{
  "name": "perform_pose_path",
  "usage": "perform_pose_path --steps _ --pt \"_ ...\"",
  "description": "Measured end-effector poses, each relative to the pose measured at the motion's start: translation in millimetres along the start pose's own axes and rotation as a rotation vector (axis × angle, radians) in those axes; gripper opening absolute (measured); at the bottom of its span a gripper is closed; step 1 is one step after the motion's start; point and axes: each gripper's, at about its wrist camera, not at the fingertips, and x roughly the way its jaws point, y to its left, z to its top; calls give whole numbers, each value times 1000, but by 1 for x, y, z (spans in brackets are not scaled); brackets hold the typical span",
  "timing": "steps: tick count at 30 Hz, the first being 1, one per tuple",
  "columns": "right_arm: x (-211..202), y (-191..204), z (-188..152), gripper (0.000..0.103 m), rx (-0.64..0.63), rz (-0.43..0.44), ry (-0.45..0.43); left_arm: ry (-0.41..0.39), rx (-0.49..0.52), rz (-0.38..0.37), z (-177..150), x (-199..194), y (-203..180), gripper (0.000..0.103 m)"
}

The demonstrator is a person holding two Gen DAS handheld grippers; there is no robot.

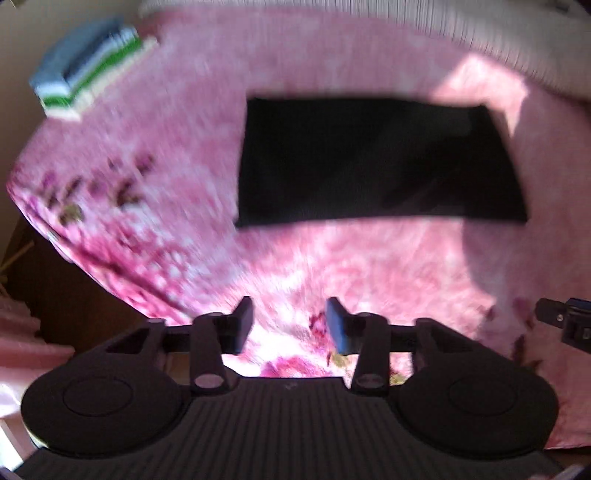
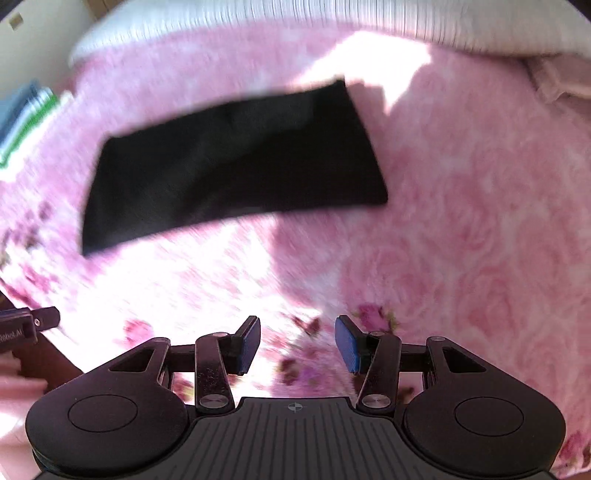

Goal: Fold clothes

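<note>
Both sets of tongs hang empty, jaws apart: left gripper [image 1: 290, 325], right gripper [image 2: 297, 343]; the folded black garment [image 1: 376, 162] lies flat on the pink floral blanket [image 1: 155, 192], ahead of both, long axis crosswise; looks closer to the right one.

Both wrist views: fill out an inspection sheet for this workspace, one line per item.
Surface: pink floral blanket, part sunlit, part in shadow.
Job's things: black garment, folded into a flat rectangle, lying alone on the blanket; stack of folded clothes in blue, green and white at the blanket's far left corner.
Clutter: nothing seen.
Grippers: left gripper open, nothing between its fingers, clear of the garment; right gripper open and empty too.
Cables: nothing seen.
Surroundings: white ribbed bedding along the far edge; dark floor beyond the left edge. Both views are motion-blurred.
</note>
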Motion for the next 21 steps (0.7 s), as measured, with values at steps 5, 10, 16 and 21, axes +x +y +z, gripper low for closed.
perform_pose_path --steps 5,10,16,21 --pt "-62 36 3 49 -28 -14 -104 -123 -16 -18 7 -66 19 60" --pt "-97 63 -1 50 -49 -12 -152 -144 -25 -22 -6 -98 32 60" --pt "-113 69 -9 50 0 12 -128 -144 -20 -38 -26 -122 41 60" --pt "-127 80 -14 50 -21 1 -127 -132 -2 -47 -31 -129 42 60"
